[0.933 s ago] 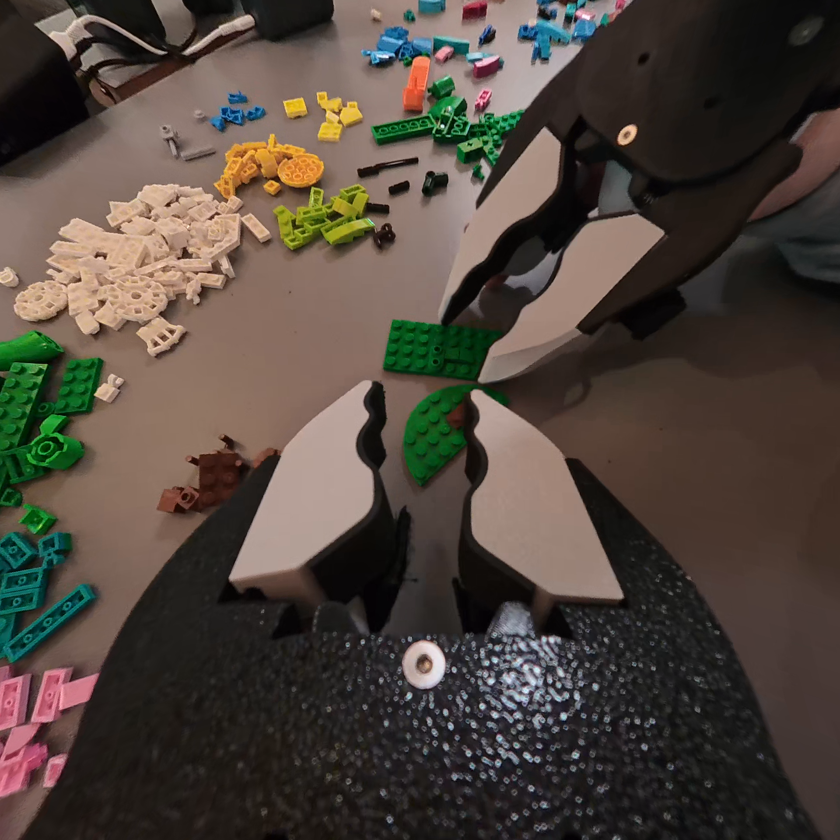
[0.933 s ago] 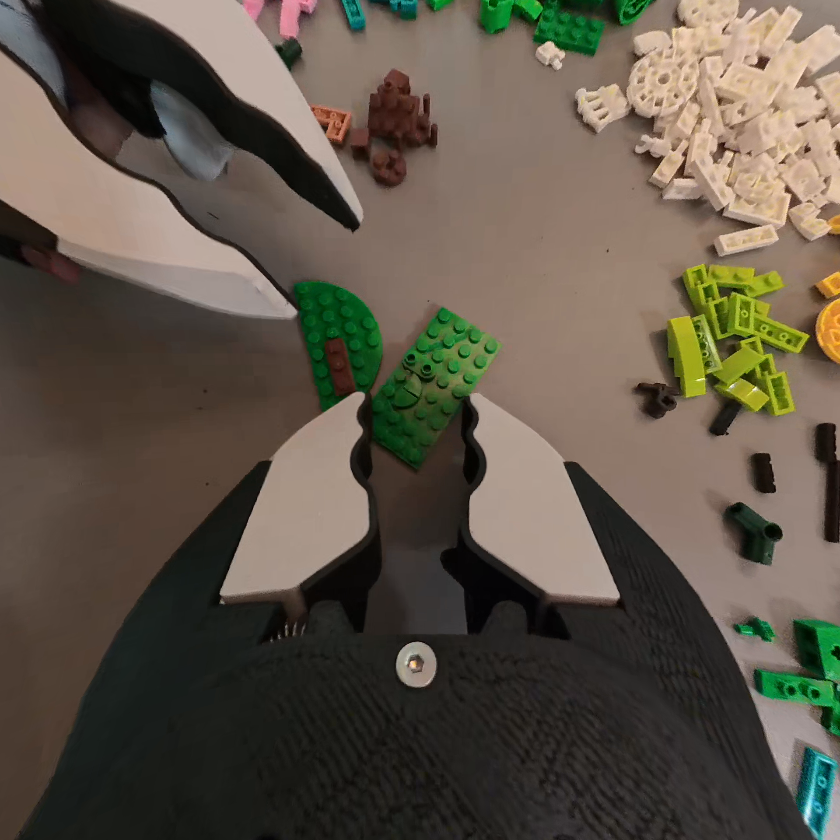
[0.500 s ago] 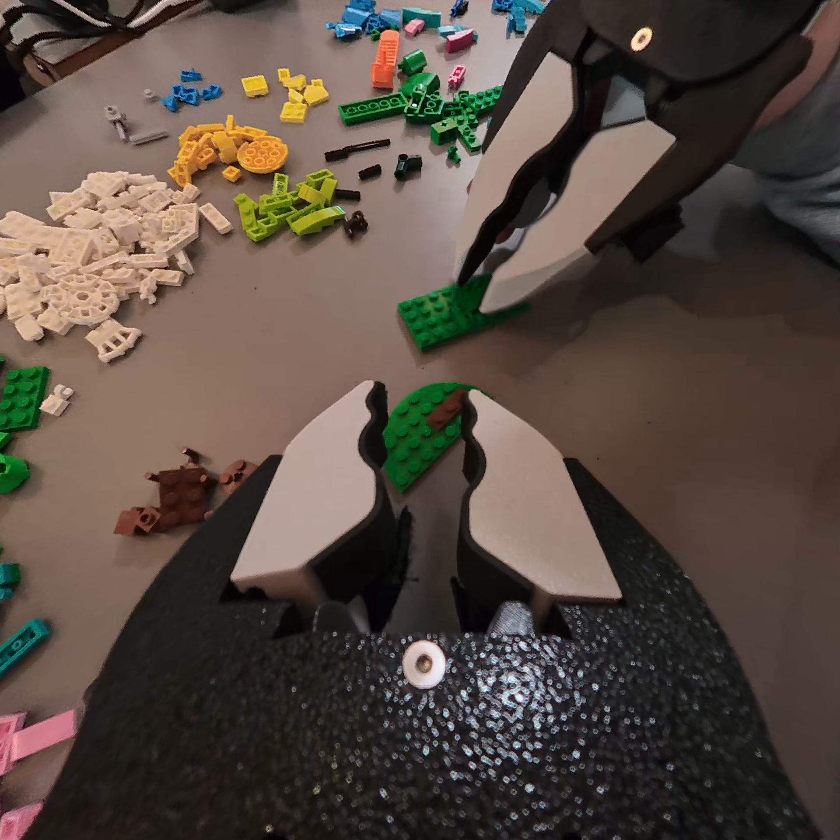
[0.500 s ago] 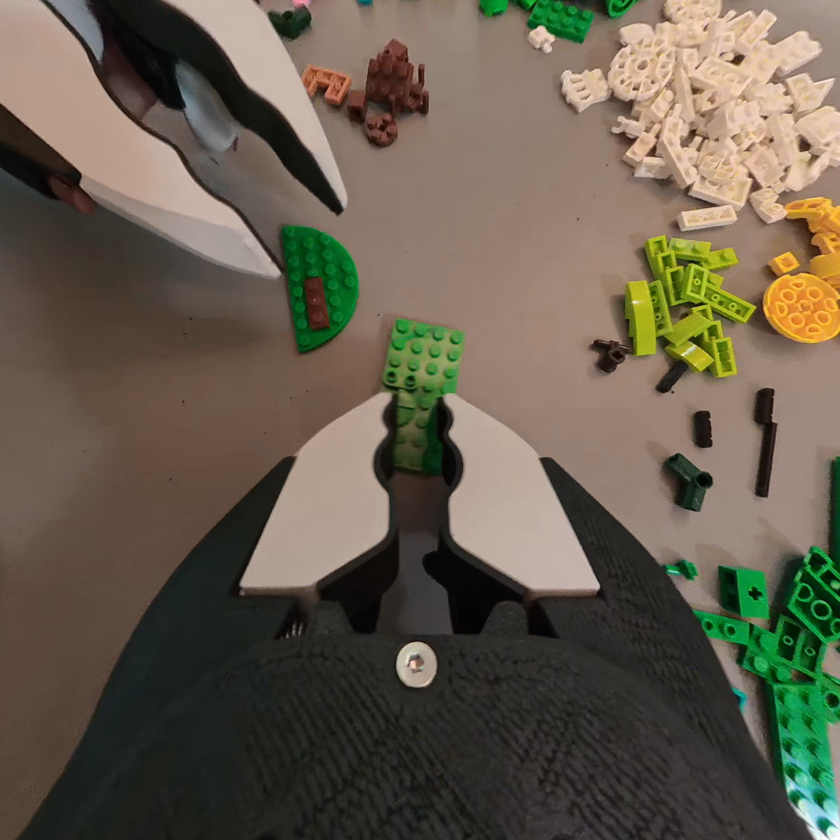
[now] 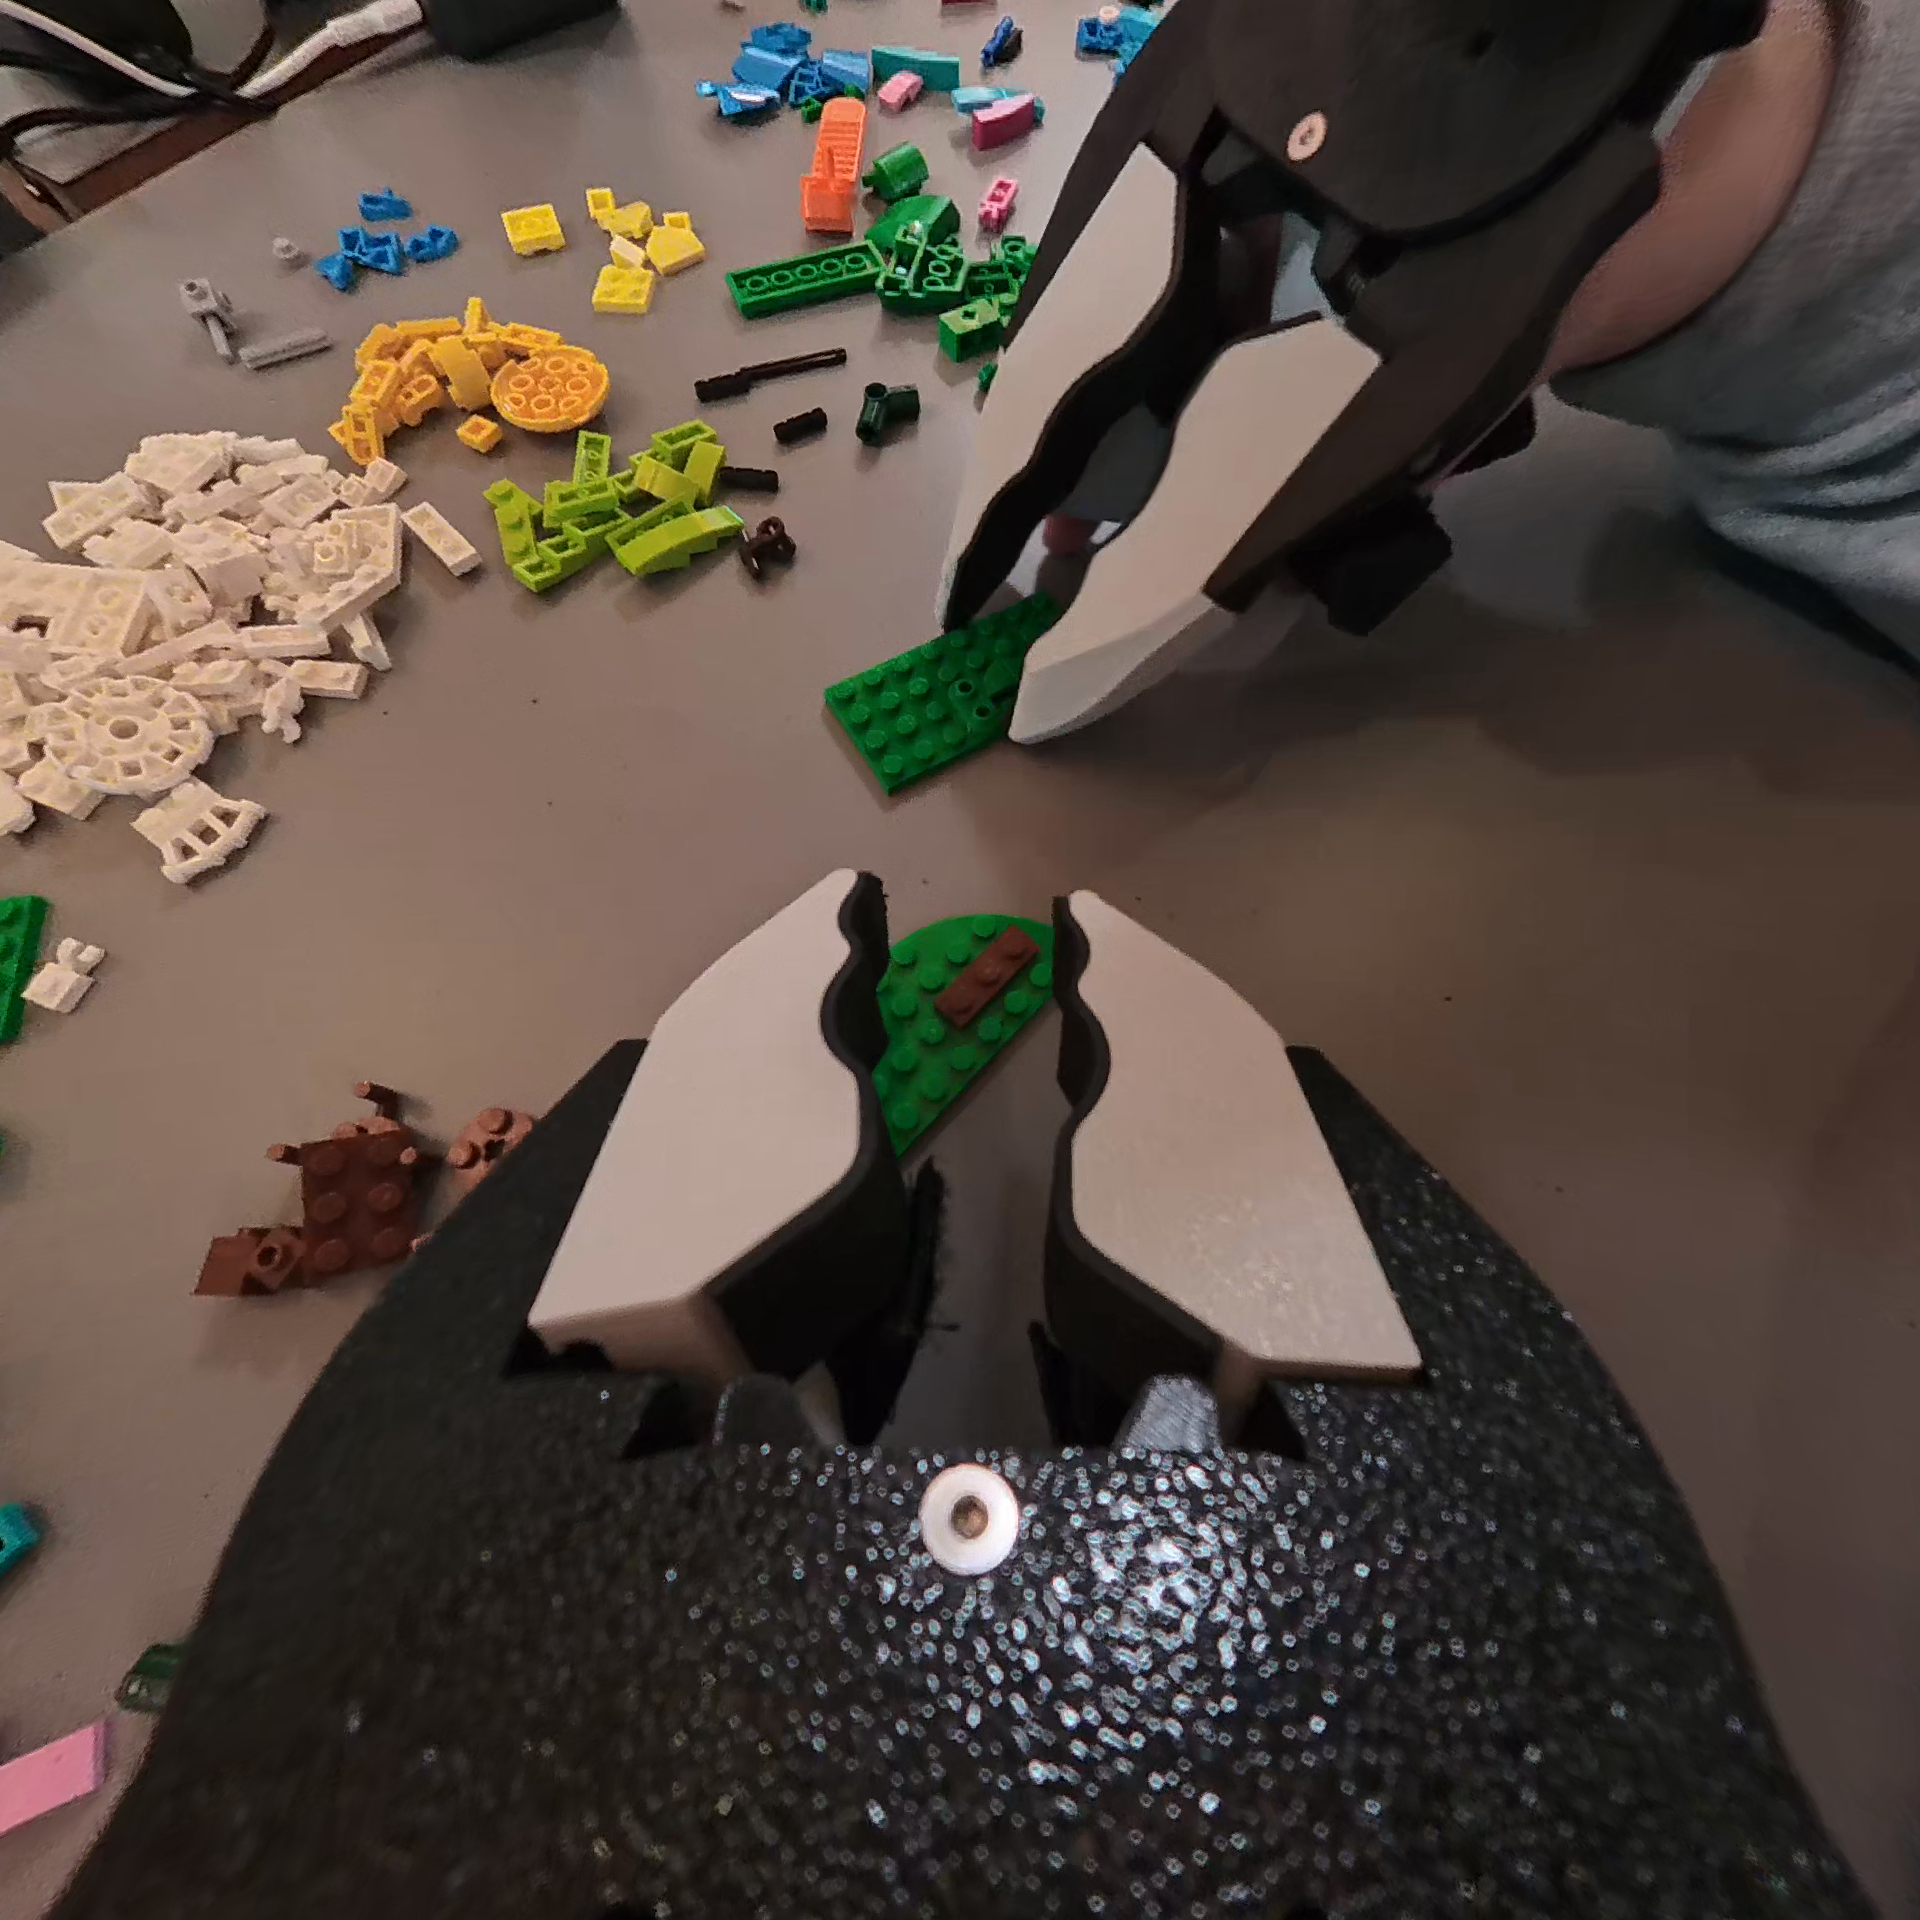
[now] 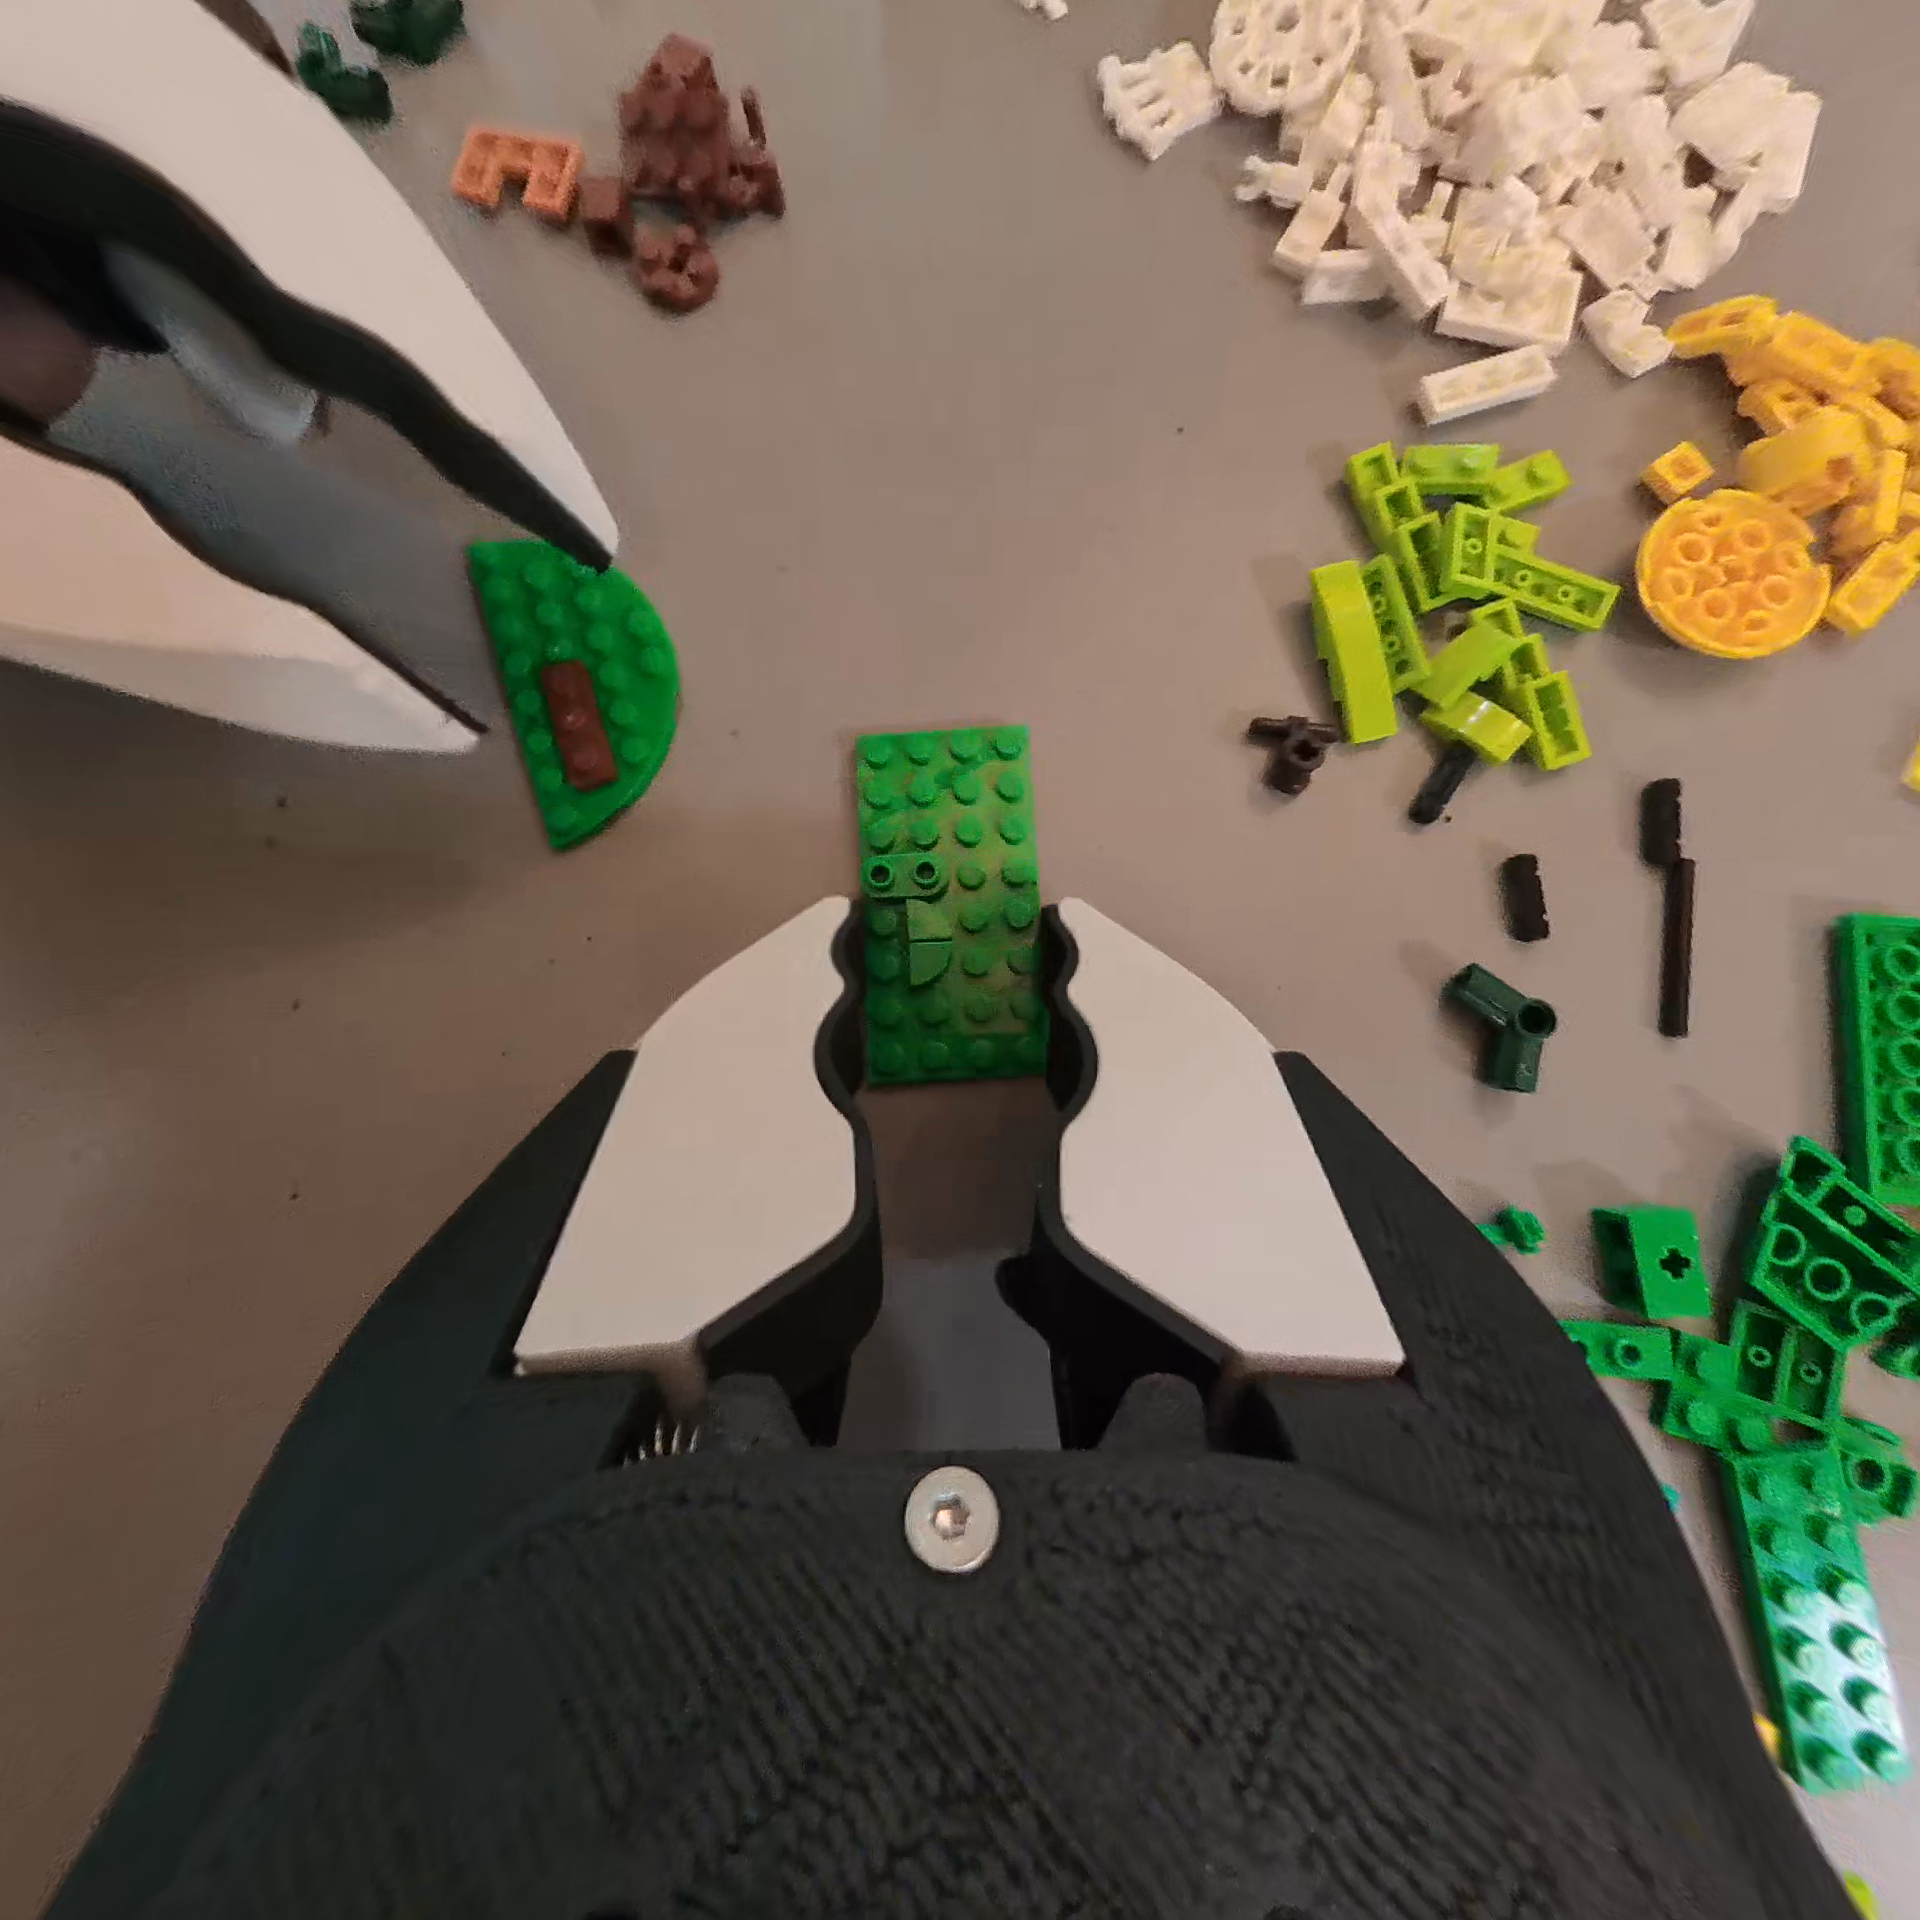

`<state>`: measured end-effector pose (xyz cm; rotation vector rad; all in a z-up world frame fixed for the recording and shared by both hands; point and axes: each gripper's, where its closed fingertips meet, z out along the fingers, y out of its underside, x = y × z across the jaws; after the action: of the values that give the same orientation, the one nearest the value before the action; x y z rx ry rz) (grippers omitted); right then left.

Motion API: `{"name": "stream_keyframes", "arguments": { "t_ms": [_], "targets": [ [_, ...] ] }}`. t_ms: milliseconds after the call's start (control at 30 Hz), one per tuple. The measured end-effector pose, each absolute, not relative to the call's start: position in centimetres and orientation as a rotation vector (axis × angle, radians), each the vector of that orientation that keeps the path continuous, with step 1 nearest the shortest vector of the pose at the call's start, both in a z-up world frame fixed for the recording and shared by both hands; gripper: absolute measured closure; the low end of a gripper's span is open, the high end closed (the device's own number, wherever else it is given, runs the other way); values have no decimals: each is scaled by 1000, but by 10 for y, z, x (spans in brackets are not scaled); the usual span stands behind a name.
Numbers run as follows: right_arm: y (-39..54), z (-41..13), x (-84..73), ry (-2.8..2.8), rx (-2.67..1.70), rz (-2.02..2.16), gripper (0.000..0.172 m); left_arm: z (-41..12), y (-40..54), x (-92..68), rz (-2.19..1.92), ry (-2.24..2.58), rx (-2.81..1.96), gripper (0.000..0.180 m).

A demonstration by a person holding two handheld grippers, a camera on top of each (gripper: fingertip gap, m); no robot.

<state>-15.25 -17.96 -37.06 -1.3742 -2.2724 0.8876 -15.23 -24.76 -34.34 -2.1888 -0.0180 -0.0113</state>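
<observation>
Right wrist view: right claw (image 6: 951, 914) clamps green plate (image 6: 948, 831), long axis pointing straight ahead.

Matte grey tabletop (image 5: 520, 852) – evenly lit, soft shadows, cables (image 5: 208, 62) at its far edge

We see even, fairly soft indoor light on the grey table (image 5: 1455, 935). Broad dim shadows spread at right of the left wrist view. Speckled glare glitters on the near gripper body (image 5: 1039, 1662) at its bottom. Both views bulge at the edges. The upper left of the right wrist view is slightly blurred.
</observation>
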Motion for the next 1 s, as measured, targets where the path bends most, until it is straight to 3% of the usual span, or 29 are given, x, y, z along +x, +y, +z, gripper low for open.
{"name": "stream_keyframes", "arguments": {
  "t_ms": [33,300,400,533,767,1000],
  "targets": [
    [-180,-371,-152,-2283,-1359,872,141,-342,-247,-154,-10,-31,-2182,150],
    [-206,-361,-142,-2356,-821,957,141,-347,-239,-160,-242,-293,-2168,144],
    [-208,-360,-140,-2353,-758,961,141,-355,-235,-152,-462,-396,-2195,141],
    [-212,-357,-138,-2344,-659,977,141,-361,-229,-148,-465,-359,-2247,139],
    [-213,-354,-137,-2308,-572,968,148,-362,-222,-140,-516,-302,-2243,169],
    [-203,-343,-153,-2112,-433,751,136,-346,-219,-158,-420,-354,-2101,175]
  ]
}}
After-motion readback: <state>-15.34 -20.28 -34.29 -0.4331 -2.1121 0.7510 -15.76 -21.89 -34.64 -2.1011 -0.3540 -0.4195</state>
